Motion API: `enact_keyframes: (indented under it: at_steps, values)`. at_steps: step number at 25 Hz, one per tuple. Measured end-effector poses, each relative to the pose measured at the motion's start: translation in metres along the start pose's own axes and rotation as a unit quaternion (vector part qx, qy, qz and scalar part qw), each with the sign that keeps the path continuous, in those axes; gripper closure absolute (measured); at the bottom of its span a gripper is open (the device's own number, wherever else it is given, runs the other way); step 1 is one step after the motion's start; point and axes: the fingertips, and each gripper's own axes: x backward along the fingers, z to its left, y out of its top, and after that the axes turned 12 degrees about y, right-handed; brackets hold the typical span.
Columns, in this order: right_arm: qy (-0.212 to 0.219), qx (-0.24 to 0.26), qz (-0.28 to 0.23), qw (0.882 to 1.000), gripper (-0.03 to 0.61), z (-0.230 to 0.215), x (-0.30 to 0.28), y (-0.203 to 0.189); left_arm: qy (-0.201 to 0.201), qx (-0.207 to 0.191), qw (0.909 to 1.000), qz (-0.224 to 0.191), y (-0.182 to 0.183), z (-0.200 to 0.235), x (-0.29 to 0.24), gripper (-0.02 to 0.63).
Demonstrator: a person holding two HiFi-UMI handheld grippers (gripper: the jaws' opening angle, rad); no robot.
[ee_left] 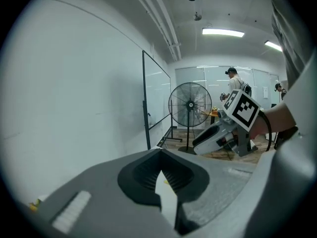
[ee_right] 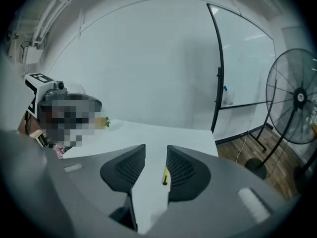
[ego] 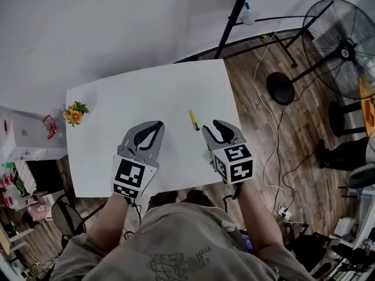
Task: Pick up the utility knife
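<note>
Two hand-held tools over a white bench [ego: 117, 98]; the pick-up is not yet begun. Right tool [ego: 211, 126]: jaws spread by a moderate gap, nothing between them. Left tool [ego: 158, 123]: jaws pressed together at the tips, empty, at the near left. The yellow utility knife [ego: 194, 120] lies flat on the bench, just beyond the right tool's tips and slightly to their left, with its long axis running roughly near to far. In the right gripper view it shows within the gap, close against the right-hand jaw.

The right tool appears the natural choice for the grasp. For a sound grip it should shift a little left so the handle sits centred, descend until the tips nearly meet the bench, then close across the narrow width near mid-length to limit tipping. Whether the blade is extended cannot be made out at this size, so the darker near end is probably best avoided.
</note>
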Motion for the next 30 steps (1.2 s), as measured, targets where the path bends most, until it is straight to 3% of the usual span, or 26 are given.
enact_keyframes:
  at_steps: [6, 13, 30]
  values:
    - [-0.006, -0.035, 0.064, 0.997, 0.416, -0.017, -0.052, -0.046, -0.025, 0.034, 0.9981, 0.044, -0.045, 0.005, -0.026, 0.614]
    - [-0.019, -0.066, 0.128, 0.989, 0.416, -0.032, -0.102, -0.096, -0.047, 0.047, 0.9938, 0.089, -0.094, 0.006, -0.048, 0.614]
    - [-0.04, -0.077, 0.219, 0.972, 0.419, -0.061, -0.152, -0.153, -0.044, 0.065, 0.9851, 0.153, -0.156, 0.012, -0.052, 0.614]
